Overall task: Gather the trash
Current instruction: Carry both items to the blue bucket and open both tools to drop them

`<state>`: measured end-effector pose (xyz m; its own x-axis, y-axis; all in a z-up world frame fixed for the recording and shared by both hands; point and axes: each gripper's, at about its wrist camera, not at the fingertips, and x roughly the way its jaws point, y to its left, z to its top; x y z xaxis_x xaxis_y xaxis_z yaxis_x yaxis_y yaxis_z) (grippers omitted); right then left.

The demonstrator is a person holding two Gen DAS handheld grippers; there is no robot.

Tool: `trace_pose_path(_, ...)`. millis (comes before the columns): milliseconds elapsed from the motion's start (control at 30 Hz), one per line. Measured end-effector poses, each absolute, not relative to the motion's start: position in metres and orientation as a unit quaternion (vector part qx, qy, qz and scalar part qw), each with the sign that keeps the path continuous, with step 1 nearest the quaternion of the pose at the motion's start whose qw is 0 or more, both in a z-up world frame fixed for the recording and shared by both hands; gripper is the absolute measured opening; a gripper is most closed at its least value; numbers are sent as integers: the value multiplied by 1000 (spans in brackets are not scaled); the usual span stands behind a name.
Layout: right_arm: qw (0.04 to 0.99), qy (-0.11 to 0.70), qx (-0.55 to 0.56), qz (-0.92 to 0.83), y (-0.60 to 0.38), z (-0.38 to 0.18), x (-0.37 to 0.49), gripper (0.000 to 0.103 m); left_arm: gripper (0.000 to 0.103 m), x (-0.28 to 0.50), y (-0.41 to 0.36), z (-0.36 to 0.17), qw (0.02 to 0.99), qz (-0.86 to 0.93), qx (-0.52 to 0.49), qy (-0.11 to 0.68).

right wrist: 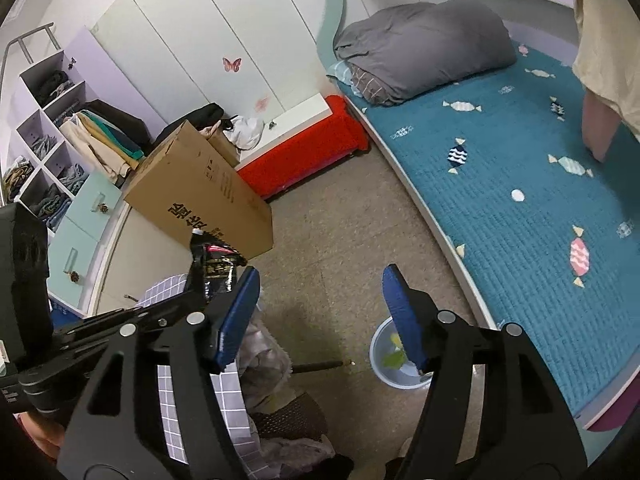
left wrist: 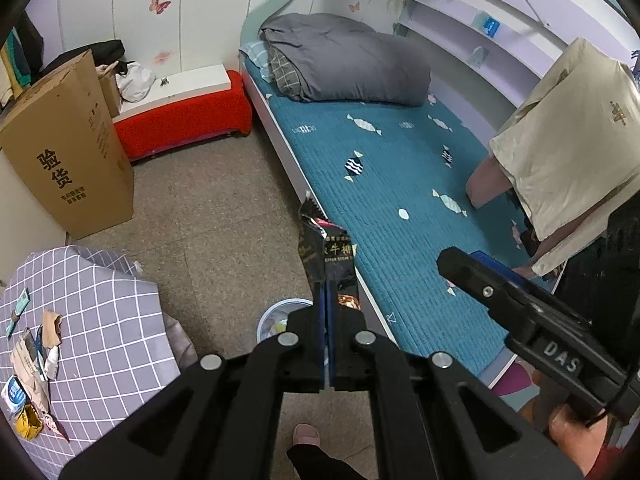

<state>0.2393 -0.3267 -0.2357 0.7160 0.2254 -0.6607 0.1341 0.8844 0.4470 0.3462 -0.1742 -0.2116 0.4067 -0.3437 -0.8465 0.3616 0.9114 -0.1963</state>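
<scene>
left gripper point(left wrist: 326, 292) pinching black wrapper point(left wrist: 326, 248)

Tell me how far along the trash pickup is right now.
Partly done: the bin on the floor already holds some scraps. In hand: the left gripper is shut on a black snack wrapper; the right gripper is open and empty. Left: wrappers on the checked table.
</scene>
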Motion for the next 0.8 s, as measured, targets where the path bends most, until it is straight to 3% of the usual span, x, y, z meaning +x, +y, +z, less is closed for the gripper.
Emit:
trace_pose_path(633,914,336,225,-23,-351,-214,213,67,3,348,-215,-212,833,-243,24,496)
trace_pose_path(667,914,334,227,-24,-353,-214,211,67,6,349,-217,-211,835,-241,24,494)
trace_pose_path(733,915,331,230,-29,-356,-212,208,67,37,350,-219,-211,836,-234,26,496)
trace_pose_path(767,915,331,230,-30,-355,-211,208,67,58,350,-220,-211,838,-231,24,493)
trace_pose_path(800,915,331,231,-30,-355,-211,207,67,60,349,-218,-209,844,-229,20,485)
